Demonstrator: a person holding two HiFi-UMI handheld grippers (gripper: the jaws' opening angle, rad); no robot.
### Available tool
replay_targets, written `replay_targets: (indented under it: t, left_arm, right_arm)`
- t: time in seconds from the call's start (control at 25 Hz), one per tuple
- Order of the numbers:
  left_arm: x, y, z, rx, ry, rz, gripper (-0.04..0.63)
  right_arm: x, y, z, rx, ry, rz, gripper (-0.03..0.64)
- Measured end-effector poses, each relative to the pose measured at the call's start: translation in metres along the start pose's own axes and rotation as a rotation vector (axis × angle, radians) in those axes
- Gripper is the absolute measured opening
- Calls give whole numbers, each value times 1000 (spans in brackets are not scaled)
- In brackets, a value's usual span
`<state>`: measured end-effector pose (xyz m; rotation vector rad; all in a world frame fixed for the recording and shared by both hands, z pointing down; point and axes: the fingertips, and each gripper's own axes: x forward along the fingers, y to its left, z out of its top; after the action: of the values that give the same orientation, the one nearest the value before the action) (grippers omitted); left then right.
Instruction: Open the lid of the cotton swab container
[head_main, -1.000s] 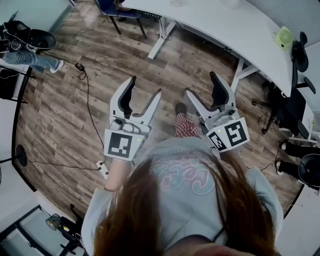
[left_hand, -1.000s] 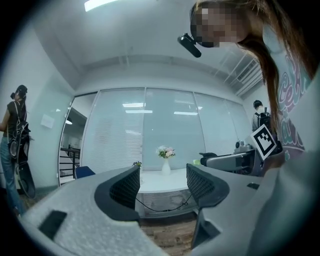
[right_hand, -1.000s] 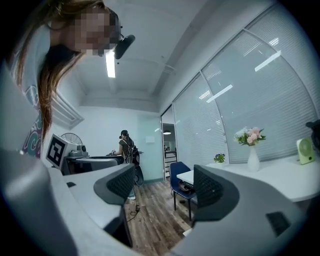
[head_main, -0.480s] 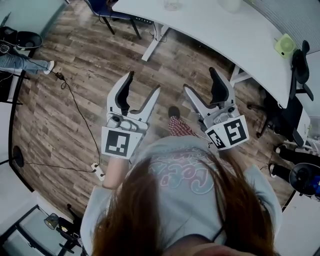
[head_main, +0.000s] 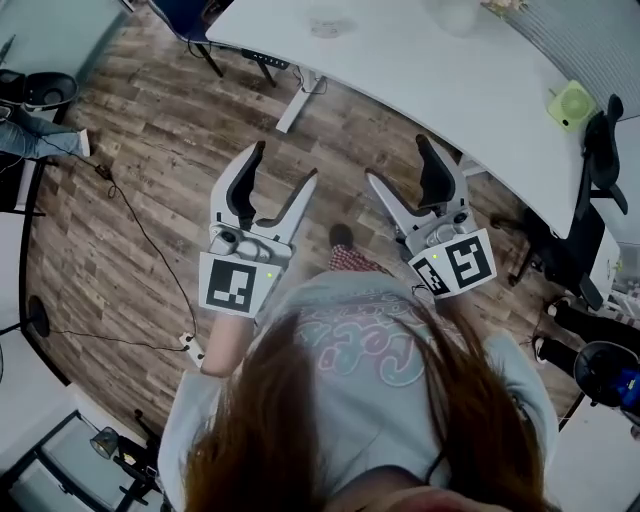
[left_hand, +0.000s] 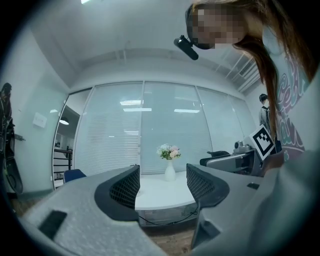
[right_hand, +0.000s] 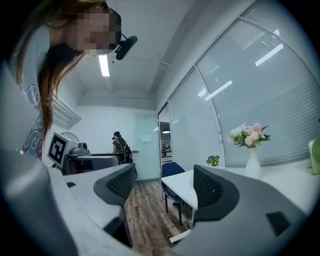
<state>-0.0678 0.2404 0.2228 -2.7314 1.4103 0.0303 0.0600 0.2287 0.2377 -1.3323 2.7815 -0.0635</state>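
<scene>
Both grippers are held out in front of the person's chest, above the wooden floor and short of the white table (head_main: 420, 70). My left gripper (head_main: 283, 165) is open with nothing between its jaws; in its own view the left gripper (left_hand: 162, 182) frames the table edge. My right gripper (head_main: 400, 162) is also open and empty, as the right gripper (right_hand: 162, 182) shows in its own view. A small clear round container (head_main: 327, 22) stands on the far part of the table; I cannot tell whether it is the cotton swab container.
A white vase of flowers (left_hand: 169, 160) stands on the table, and a pale green object (head_main: 570, 100) lies at its right end. A black office chair (head_main: 590, 200) is at the right, a blue chair (head_main: 190, 15) at the far left. A cable (head_main: 150, 240) runs across the floor.
The person has stepped closer to the table, so it fills more of the head view. Both grippers keep the same open pose in front of the body.
</scene>
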Motion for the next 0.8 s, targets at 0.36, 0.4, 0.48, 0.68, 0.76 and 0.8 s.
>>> replay_targets:
  t: [0.36,0.4,0.48,0.68,0.76,0.8]
  left_arm:
    - [66,8,3,16,-14,29,264]
    - [71,9,3,14,-15,36,264]
    - [79,10,3,10,-22,50,264]
    - [84,15,2,16,-10,66,264]
    - [82,17,1,18,-7,66,264]
    - [80,18,0,17,-15,66,264]
  right_arm:
    - [29,-62,3,16,-22,29,351]
    - [32,-68,3,20,-22,36,351]
    - [38,-76,1,25,-21,52,351]
    - [48,-83,0,35,-23,73,351]
    - [50,-82,-1,39,-25,75,351]
    - [50,-81,-2,40,-26,74,351]
